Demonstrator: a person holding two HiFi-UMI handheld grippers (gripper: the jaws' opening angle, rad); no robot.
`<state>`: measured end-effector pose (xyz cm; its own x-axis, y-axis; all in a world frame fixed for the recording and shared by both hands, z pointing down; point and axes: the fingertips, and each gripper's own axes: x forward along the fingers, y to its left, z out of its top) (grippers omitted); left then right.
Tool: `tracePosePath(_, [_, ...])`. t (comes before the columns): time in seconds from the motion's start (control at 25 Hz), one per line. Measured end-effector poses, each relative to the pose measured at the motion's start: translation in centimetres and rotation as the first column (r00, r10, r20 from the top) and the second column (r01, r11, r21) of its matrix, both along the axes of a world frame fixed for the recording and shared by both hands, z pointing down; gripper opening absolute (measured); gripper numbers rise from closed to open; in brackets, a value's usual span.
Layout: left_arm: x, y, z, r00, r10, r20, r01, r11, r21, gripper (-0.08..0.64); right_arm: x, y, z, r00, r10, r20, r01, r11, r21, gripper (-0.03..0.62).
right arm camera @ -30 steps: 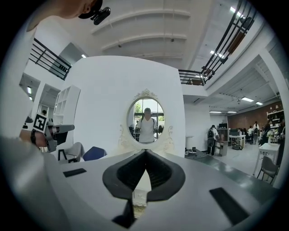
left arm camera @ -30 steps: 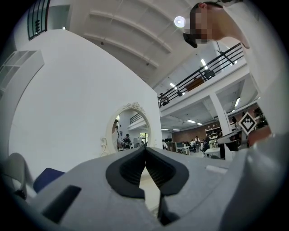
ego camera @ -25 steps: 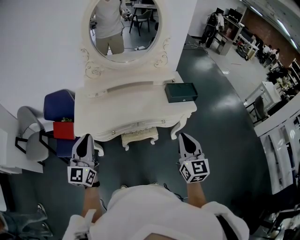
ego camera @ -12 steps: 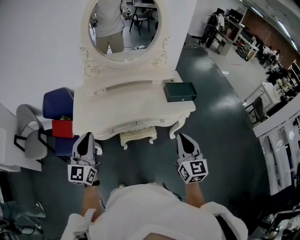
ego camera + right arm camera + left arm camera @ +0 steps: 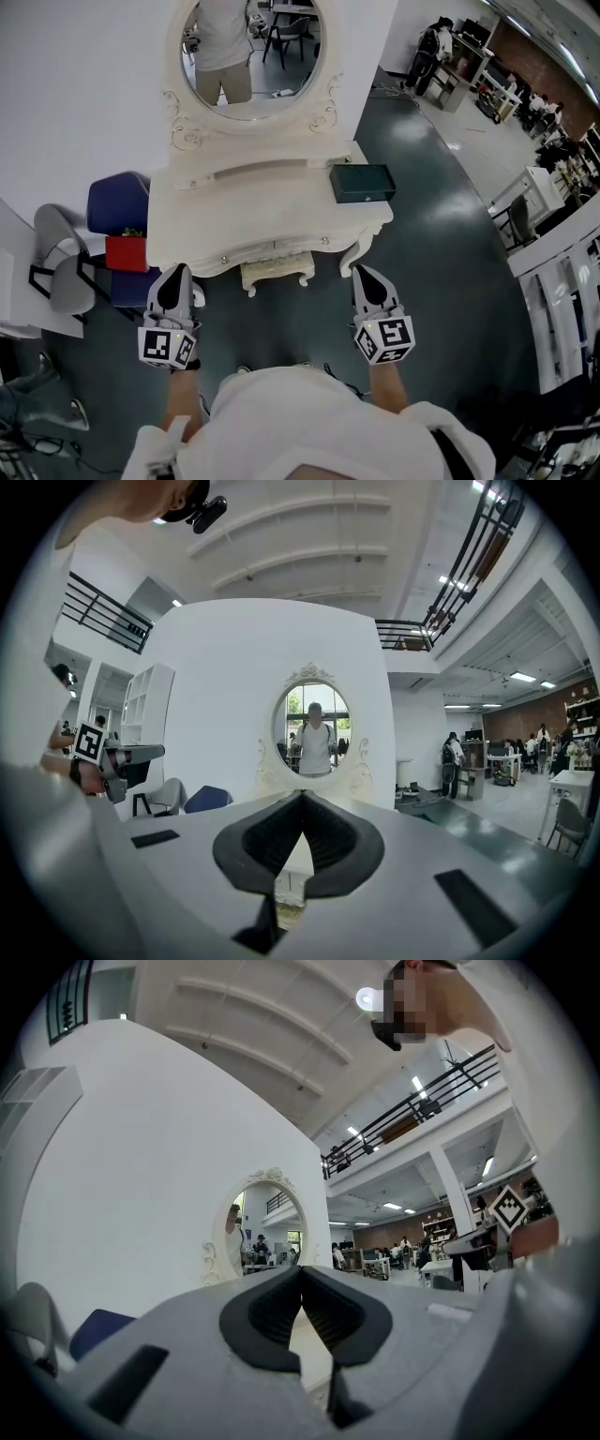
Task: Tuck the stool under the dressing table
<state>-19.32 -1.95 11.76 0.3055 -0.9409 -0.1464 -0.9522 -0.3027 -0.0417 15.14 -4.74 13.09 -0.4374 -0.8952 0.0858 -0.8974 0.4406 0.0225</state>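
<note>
A cream stool (image 5: 277,272) stands under the white dressing table (image 5: 234,220), only its front edge and two carved legs showing. An oval mirror (image 5: 251,56) tops the table. My left gripper (image 5: 173,279) hovers shut and empty in front of the table's left front corner. My right gripper (image 5: 367,278) is also shut and empty, near the table's right front leg. Neither touches the stool. In the left gripper view the left gripper (image 5: 301,1274) has its jaw tips meeting with the mirror (image 5: 265,1232) beyond. The right gripper (image 5: 302,802) likewise shows jaws together.
A dark green box (image 5: 361,183) lies on the table's right end. A blue chair (image 5: 117,211) with a red box (image 5: 127,255) and a grey chair (image 5: 61,272) stand at the left. Dark floor (image 5: 441,244) stretches right toward desks and people (image 5: 487,66).
Both grippers have stayed nearly in place. The view has shifted only slightly; the stool sits in the same spot under the table.
</note>
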Motion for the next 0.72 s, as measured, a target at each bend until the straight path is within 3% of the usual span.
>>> tracePosePath(0.72, [0.38, -0.36, 0.5, 1.0, -0.011, -0.013, 0.011, 1.0, -0.006, 0.017, 0.03, -0.79, 0.54, 1.0, -0.016, -0.015, 0.016, 1.0, -0.014, 0.0])
